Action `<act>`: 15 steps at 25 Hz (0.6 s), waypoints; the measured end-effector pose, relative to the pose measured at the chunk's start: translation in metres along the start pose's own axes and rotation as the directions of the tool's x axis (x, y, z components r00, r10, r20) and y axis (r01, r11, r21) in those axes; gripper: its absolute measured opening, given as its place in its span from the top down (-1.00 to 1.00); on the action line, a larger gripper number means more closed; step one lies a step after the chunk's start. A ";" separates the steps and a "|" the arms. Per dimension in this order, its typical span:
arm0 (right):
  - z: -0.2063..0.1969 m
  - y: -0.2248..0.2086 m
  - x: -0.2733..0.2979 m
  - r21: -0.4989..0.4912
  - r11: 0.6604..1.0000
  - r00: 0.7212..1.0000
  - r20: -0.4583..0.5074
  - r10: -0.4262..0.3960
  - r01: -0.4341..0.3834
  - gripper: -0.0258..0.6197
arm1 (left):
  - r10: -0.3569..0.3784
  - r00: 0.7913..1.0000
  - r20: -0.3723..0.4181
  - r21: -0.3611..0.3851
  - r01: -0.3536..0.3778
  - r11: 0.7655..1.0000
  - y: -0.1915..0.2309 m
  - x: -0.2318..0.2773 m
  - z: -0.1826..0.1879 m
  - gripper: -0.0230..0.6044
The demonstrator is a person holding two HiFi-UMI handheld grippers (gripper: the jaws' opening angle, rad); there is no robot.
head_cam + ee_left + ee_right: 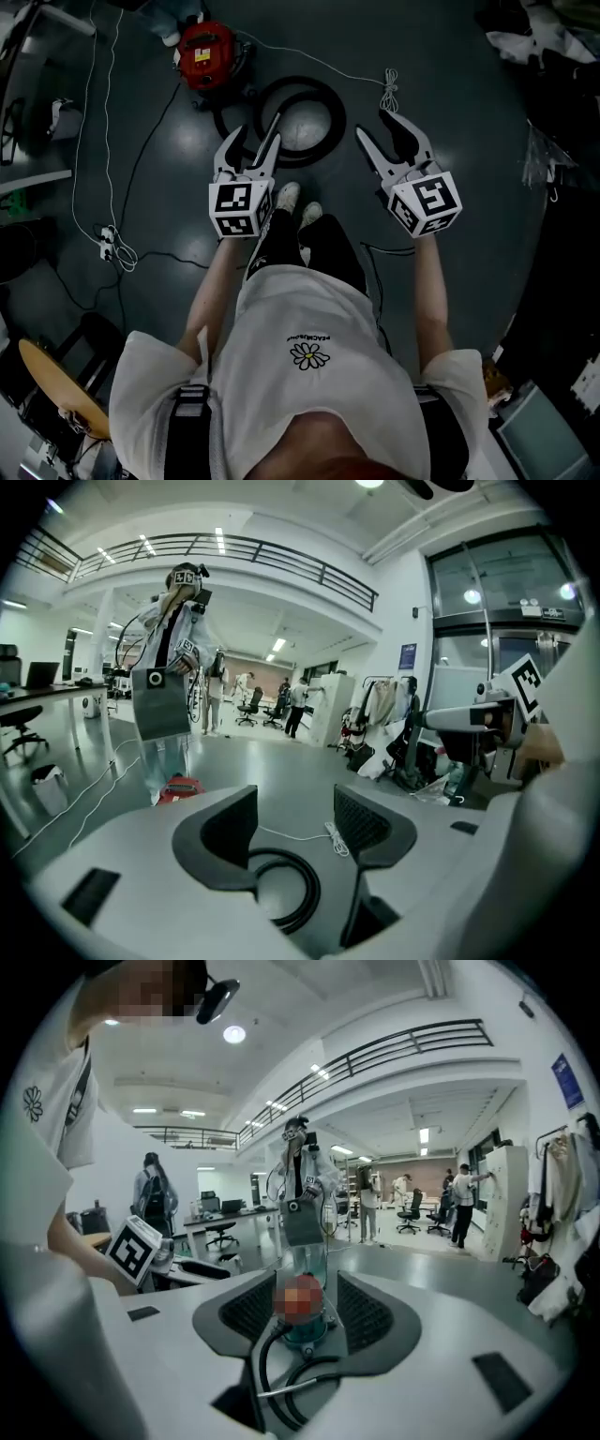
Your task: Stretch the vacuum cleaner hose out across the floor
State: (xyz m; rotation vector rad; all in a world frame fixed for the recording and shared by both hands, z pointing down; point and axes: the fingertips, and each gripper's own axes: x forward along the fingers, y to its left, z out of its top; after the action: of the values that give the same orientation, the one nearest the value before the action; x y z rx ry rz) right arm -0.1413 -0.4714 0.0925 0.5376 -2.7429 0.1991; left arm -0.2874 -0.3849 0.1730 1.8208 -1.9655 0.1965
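A red vacuum cleaner (207,53) stands on the dark floor ahead of me. Its black hose (300,117) lies coiled in a ring just in front of my feet. My left gripper (253,131) hovers over the ring's left side, open and holding nothing. My right gripper (375,125) hangs to the right of the ring, also open and empty. In the left gripper view the hose (286,892) shows on the floor between the spread jaws of the left gripper (295,799). In the right gripper view the right gripper (305,1288) frames the vacuum cleaner (305,1330) and the hose (277,1382).
A white cord (319,64) runs from the vacuum to a bundle near my right gripper. More cables and a power strip (111,246) lie at the left. A wooden seat (52,375) is at the lower left. Clutter lines the right side. Another person (169,686) stands by the vacuum.
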 end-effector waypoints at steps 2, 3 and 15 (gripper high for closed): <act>-0.027 -0.017 0.028 -0.023 0.997 0.997 -0.034 0.069 -0.069 0.31 | 0.030 0.999 -0.019 -0.009 -0.031 0.999 0.011 0.025 -0.024 0.17; -0.046 -0.026 0.042 -0.033 0.994 0.994 -0.047 0.101 -0.102 0.31 | 0.042 0.999 -0.021 -0.020 -0.042 0.999 0.015 0.039 -0.040 0.17; -0.427 -0.116 0.291 -0.374 0.842 0.912 -0.287 0.294 -0.389 0.31 | 0.105 0.993 -0.045 0.093 -0.100 0.991 0.108 0.306 -0.384 -0.04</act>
State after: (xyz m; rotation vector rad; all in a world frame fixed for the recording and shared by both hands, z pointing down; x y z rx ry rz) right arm -0.2216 -0.5920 0.6018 -0.0984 -2.5288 -0.2427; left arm -0.3135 -0.4972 0.6628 1.7532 -2.0473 0.3655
